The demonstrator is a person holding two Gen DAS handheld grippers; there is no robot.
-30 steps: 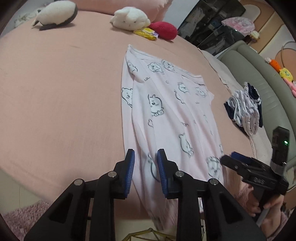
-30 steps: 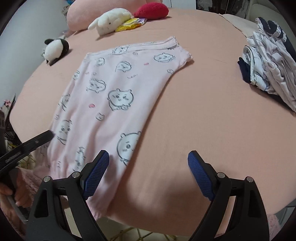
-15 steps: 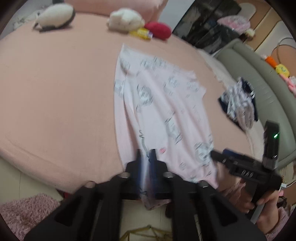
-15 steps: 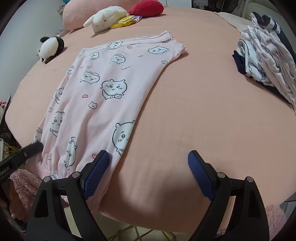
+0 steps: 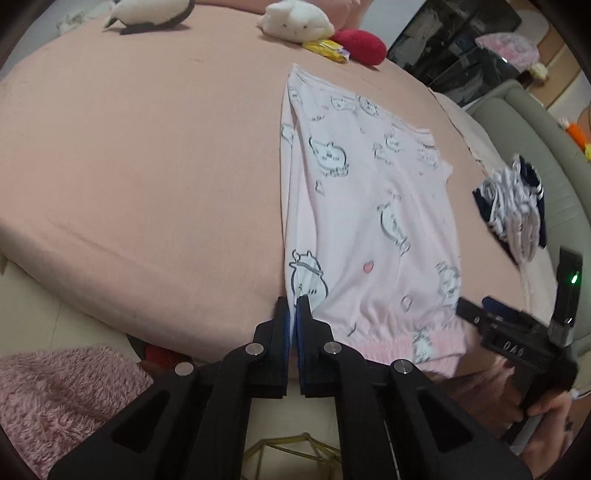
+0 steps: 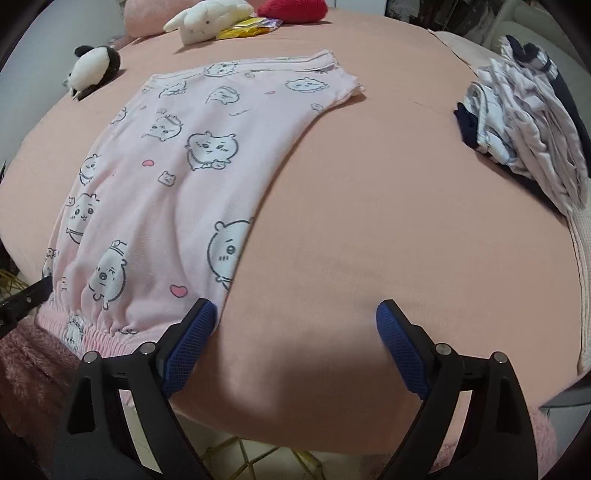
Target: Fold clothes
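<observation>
The left gripper's [image 5: 294,314] fingers have clamped the near corner of the pink pyjama garment [image 5: 369,206], probably to lift it for a fold; the right gripper's [image 6: 295,325] fingers stand wide open beside its other corner. Soft printed cotton with an elastic hem, flat on the peach bed [image 5: 147,166].

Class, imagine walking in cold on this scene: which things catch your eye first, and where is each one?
The pink cartoon-print garment lies flat across the middle of the peach bed. The left gripper is pinched shut on its near corner, while the right gripper stands open at the other near corner. Plush toys line the far edge, and a heap of striped clothes sits on the right.
</observation>
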